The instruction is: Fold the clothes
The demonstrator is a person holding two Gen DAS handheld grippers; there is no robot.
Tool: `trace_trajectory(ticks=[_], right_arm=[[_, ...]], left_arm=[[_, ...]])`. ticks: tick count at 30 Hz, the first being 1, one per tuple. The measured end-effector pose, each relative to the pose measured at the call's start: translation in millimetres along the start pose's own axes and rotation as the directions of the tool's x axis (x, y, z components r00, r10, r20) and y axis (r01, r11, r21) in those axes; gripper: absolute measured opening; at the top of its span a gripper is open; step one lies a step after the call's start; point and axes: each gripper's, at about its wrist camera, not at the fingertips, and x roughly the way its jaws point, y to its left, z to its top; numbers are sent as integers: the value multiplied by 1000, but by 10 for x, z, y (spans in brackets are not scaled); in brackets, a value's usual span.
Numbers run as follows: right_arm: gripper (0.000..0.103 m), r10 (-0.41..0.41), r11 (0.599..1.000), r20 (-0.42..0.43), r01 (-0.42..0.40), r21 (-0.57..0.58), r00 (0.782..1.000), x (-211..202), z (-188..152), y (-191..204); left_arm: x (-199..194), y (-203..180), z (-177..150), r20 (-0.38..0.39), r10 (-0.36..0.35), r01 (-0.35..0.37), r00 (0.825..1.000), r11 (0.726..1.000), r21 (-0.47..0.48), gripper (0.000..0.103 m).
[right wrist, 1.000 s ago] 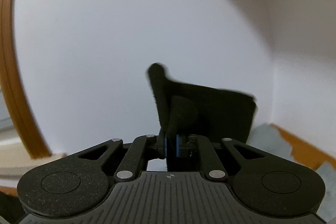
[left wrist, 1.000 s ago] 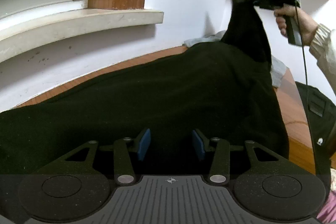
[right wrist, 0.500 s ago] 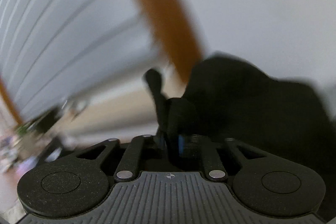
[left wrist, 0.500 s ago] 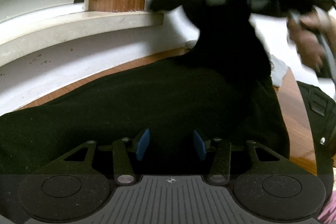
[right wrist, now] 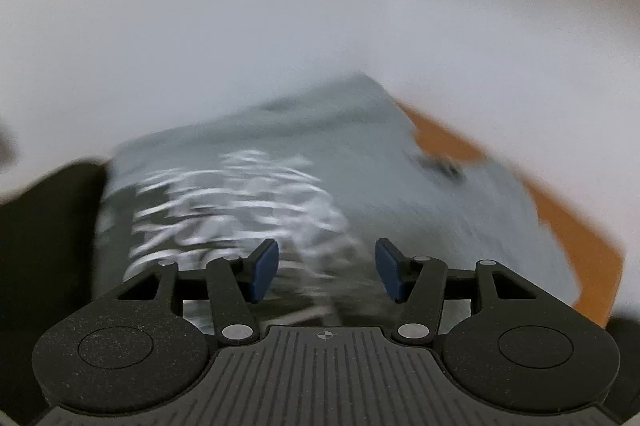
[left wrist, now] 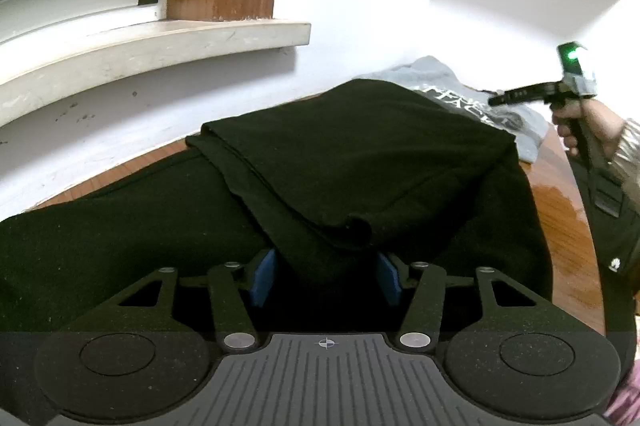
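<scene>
We see the black cloth [left wrist: 340,162] in the middle of the left view, spread on the wooden table [left wrist: 560,210] with one flap folded over, its long way running from the left edge toward the right. Our left gripper [left wrist: 326,276] is opening, and the flap's near corner lies loose between its blue pads, so this hand is nearer. Our right gripper [right wrist: 326,270] is opening too, holding nothing, above the blurry grey shirt [right wrist: 360,146], with the black cloth at the left edge.

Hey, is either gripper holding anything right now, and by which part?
Nothing is held. Right gripper is opening, empty; left gripper is opening, pads clear of the black garment between them.
</scene>
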Motion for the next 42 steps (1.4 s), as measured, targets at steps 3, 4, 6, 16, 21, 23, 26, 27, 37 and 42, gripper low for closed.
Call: trace_trajectory(ticks=[3, 4, 6, 16, 21, 23, 26, 27, 37, 42], right_arm=[[52, 8, 1000, -30, -8, -17, 1000, 168, -13, -135], [52, 5, 999, -30, -6, -34, 1000, 196, 0, -137], [52, -17, 1000, -33, 16, -27, 999, 288, 32, -34], [51, -107, 994, -44, 106, -12, 993, 195, 49, 80], [50, 99, 992, 46, -95, -83, 994, 106, 148, 604], [49, 87, 985, -25, -90, -149, 996, 311, 145, 880], [53, 87, 989, -47, -92, -115, 995, 449, 132, 875], [53, 89, 991, -49, -93, -99, 995, 460, 140, 828], [54, 153, 986, -33, -155, -54, 988, 449, 96, 588], [54, 25, 1000, 77, -24, -17, 997, 2, 84, 321]], left_arm=[[-1, 1, -1, 0, -3, 3, 1000, 1000, -3, 57], [-1, -2, -2, 0, -2, 2, 1000, 1000, -2, 58], [0, -9, -4, -1, -2, 2, 1000, 1000, 1, 58], [7, 42, 2, 1, -25, 25, 1000, 1000, -13, 60], [16, 8, 5, -2, -15, 15, 1000, 1000, 8, 62], [18, 2, 3, -2, -13, 13, 1000, 1000, 14, 62], [18, 5, 2, -2, -15, 15, 1000, 1000, 12, 62], [18, 9, 2, -1, -17, 17, 1000, 1000, 10, 62], [18, 17, -6, 0, -23, 23, 1000, 1000, 8, 62], [21, 16, -6, -2, -18, 18, 1000, 1000, 5, 63]])
